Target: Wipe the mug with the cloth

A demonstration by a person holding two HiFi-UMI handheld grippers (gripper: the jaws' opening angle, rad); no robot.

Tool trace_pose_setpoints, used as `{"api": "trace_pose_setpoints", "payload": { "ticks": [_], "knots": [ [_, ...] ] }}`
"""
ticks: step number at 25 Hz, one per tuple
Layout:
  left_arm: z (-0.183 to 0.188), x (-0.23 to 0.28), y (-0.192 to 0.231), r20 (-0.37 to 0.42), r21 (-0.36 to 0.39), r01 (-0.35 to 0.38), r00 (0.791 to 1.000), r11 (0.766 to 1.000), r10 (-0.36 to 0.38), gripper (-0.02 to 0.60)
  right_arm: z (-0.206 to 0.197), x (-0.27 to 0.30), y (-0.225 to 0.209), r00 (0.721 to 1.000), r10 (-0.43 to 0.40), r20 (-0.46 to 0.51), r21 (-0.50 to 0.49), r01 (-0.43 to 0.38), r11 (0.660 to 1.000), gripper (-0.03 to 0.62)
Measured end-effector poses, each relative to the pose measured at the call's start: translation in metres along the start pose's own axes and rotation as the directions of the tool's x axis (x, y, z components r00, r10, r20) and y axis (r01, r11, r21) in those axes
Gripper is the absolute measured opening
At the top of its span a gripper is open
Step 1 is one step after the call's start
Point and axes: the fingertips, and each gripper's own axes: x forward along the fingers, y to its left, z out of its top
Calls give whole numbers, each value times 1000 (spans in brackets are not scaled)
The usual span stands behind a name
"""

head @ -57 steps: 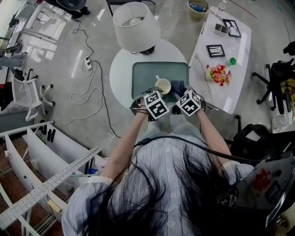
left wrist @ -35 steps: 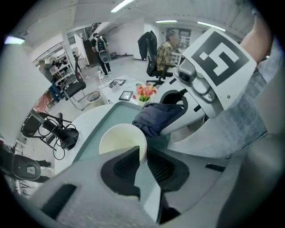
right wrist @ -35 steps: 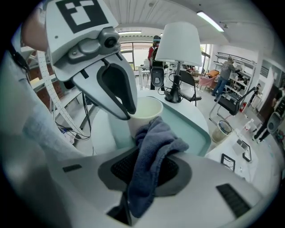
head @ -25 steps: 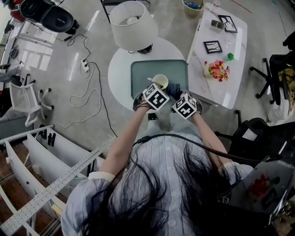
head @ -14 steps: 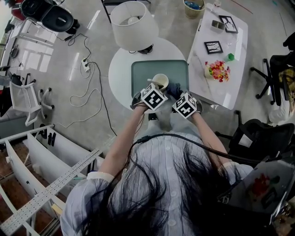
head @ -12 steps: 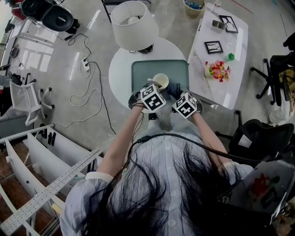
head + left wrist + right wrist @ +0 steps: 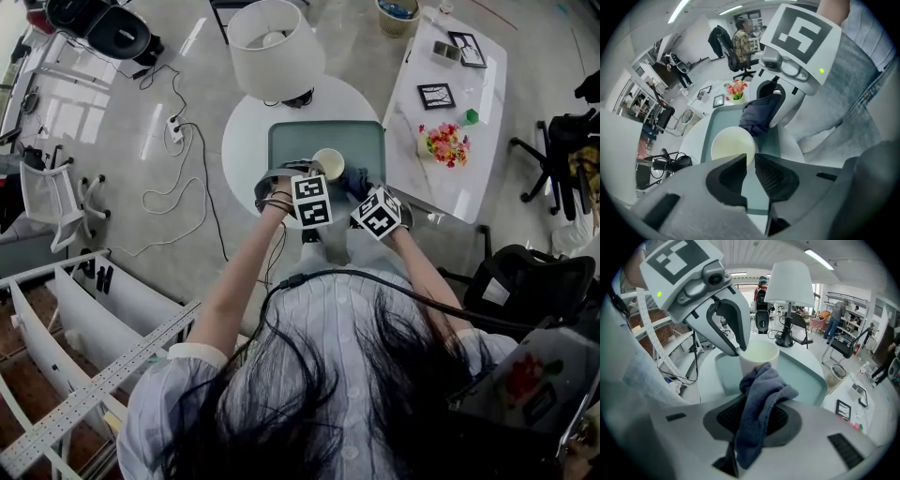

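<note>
Right gripper view: nearest, the right gripper (image 7: 752,404) is clamped on a dark blue-grey terry cloth (image 7: 764,390), which bunches over its jaws, the top fold up against the mug (image 7: 759,355). The mug is plain cream and stands upright on a pale green tray (image 7: 808,378). The left gripper (image 7: 739,348) pinches the mug's rim wall. Behind stands a white lamp (image 7: 790,284).
</note>
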Motion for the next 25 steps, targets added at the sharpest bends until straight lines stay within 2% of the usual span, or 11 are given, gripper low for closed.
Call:
{"api": "trace_pose_setpoints", "payload": {
  "ticks": [5,8,12,14,17,20,22,25],
  "knots": [
    [4,-1,1,57,-150,28,998,988,-20,64,2,1,1,1000,-1,2,-2,1,1000,94],
    [7,-2,3,94,-258,42,995,965,-18,64,5,3,2,1000,3,3,-3,-3,1000,94],
    [11,-2,5,124,-355,64,992,933,-21,64,7,5,2,1000,4,4,7,-4,1000,94],
    [13,-3,7,146,-407,83,989,910,-25,64,8,6,1,1000,5,4,11,-5,1000,94],
    [16,-4,10,185,-498,116,982,860,-26,64,9,8,0,1000,4,5,16,-4,1000,94],
    [20,-5,14,222,-589,146,975,795,-15,64,11,9,-2,1000,-1,9,27,1,1000,94],
    [23,-5,17,247,-654,165,969,738,3,64,11,10,-4,1000,-2,12,34,2,999,94],
    [23,-10,26,262,-755,170,963,633,54,64,12,10,-5,1000,-6,17,40,5,999,94]
  ]
}}
